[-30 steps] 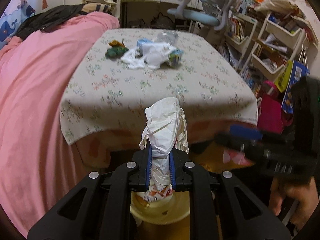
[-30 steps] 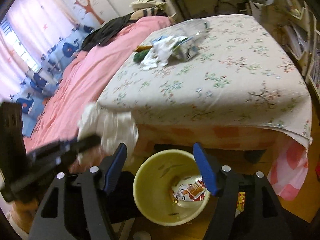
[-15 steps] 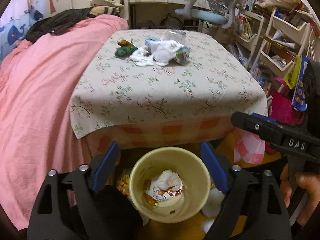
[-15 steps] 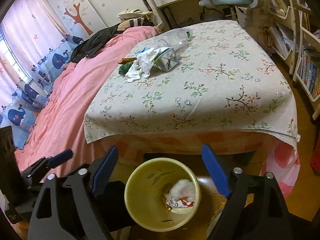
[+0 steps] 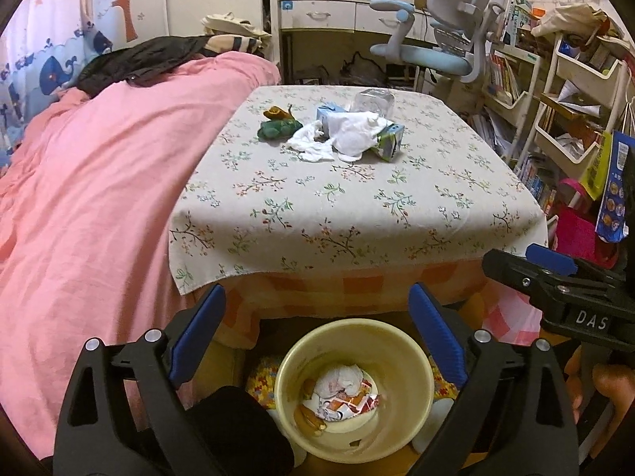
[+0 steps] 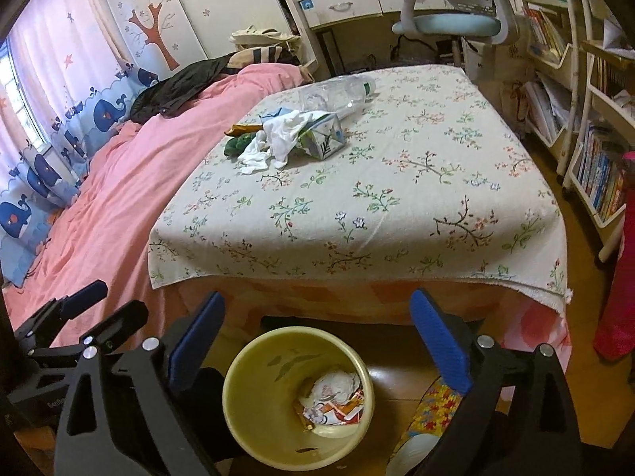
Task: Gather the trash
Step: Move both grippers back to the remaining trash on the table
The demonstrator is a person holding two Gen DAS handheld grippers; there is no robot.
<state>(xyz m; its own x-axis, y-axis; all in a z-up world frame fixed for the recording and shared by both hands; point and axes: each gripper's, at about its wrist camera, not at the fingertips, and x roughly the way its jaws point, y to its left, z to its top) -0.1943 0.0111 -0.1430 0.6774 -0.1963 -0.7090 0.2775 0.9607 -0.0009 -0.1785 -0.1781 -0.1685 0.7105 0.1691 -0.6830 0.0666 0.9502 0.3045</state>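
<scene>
My left gripper [image 5: 317,293] hangs over the yellow bin [image 5: 401,357] on the floor, jaws opening wide with nothing between them. Crumpled white paper and a printed wrapper [image 5: 341,388] lie in the bin's bottom. My right gripper [image 6: 317,297] hovers over the same bin [image 6: 258,377], jaws also opening and empty. On the flowered tablecloth [image 5: 357,206] lies a far pile: white tissues [image 5: 349,137], a carton [image 5: 391,141], a clear bottle [image 5: 375,99] and a green item [image 5: 278,127]. The right wrist view shows the same tissues [image 6: 278,139], carton [image 6: 325,139] and bottle [image 6: 337,93].
A pink blanket [image 5: 99,198] covers the bed left of the table. A desk chair [image 5: 440,55] stands behind it, and shelves with books [image 5: 567,91] line the right. A hand [image 5: 603,388] holds the right gripper's handle at the lower right.
The left gripper has let go of the white crumpled paper, which now lies in the bin. Both grippers' jaws have spread wide, and both views have tipped up.
</scene>
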